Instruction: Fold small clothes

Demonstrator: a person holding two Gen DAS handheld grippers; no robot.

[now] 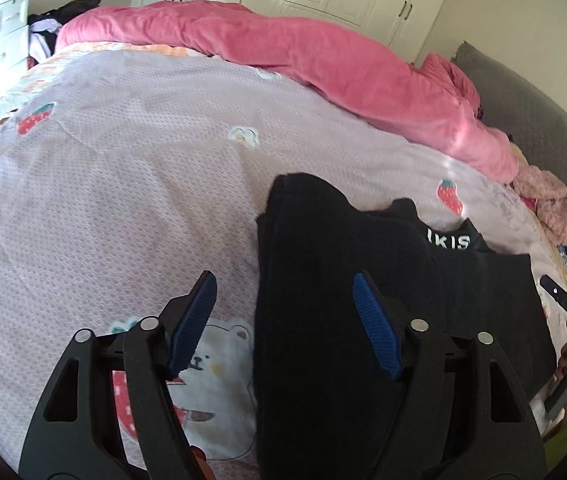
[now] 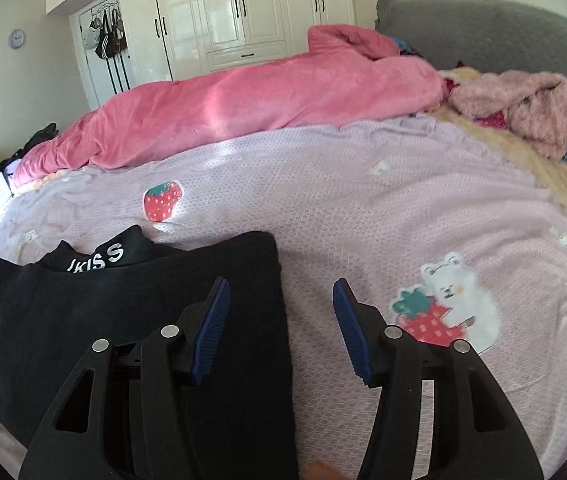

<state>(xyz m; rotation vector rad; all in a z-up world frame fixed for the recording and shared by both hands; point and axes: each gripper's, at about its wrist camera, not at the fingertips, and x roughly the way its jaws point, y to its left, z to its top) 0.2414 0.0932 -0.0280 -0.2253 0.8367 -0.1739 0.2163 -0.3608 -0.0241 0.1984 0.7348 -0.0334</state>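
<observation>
Both tools, left tool and right tool, gape wide, empty, above the black garment.

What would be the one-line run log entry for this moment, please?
left claw: open, over left edge of black garment | right claw: open, over its right edge | garment: flat on bedsheet, ungrasped

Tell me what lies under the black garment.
The black garment rests on the lilac printed sheet, which shows on all sides of it. Whatever print or item sits directly beneath is covered. Both hand-held grippers are open above its side edges.
</observation>
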